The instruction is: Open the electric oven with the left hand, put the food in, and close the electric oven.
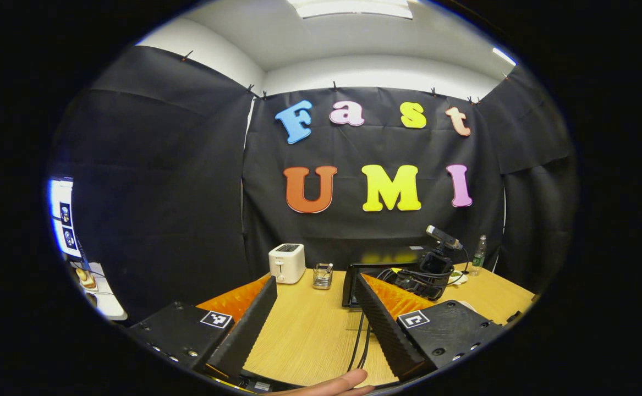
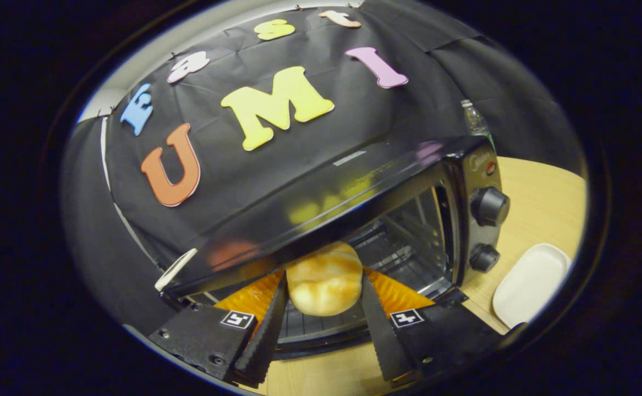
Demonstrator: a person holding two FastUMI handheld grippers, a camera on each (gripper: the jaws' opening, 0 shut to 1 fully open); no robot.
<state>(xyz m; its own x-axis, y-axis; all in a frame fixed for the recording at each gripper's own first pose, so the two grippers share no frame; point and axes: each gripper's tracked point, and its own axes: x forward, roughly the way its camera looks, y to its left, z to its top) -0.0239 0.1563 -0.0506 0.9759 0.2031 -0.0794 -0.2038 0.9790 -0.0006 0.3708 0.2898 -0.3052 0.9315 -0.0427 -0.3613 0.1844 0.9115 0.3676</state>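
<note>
Right gripper (image 2: 319, 308) is clamped on the bun (image 2: 325, 278), both fingers pressing its sides, holding it right at the oven (image 2: 354, 220) mouth, just under the top front edge. Bun sits above the wire rack (image 2: 321, 324); cannot tell if it touches the rack. Oven cavity is open to the gripper, with free rack space to the right of the bun and deeper in. Two knobs (image 2: 488, 206) are stacked on the oven's right panel. Beside the oven on the right, an empty white tray (image 2: 530, 283) lies on the table (image 2: 541, 192), a little apart from the oven. A bottle (image 2: 473, 118) stands behind the oven's far right corner.

Left gripper (image 1: 312, 308) has its jaws spread wide with nothing between them, held over bare table (image 1: 309, 330). A fingertip (image 1: 343, 380) shows at the near edge. Cables (image 1: 360, 344) run across the table between the fingers. Far side, left to right: white toaster (image 1: 286, 263), small glass holder (image 1: 322, 275), the open oven door (image 1: 349, 286) seen edge-on, and the other gripper's black body with its camera (image 1: 436, 264). A bottle (image 1: 478, 254) stands at the far right by the wall. Open wood between the left gripper and that far row.
</note>
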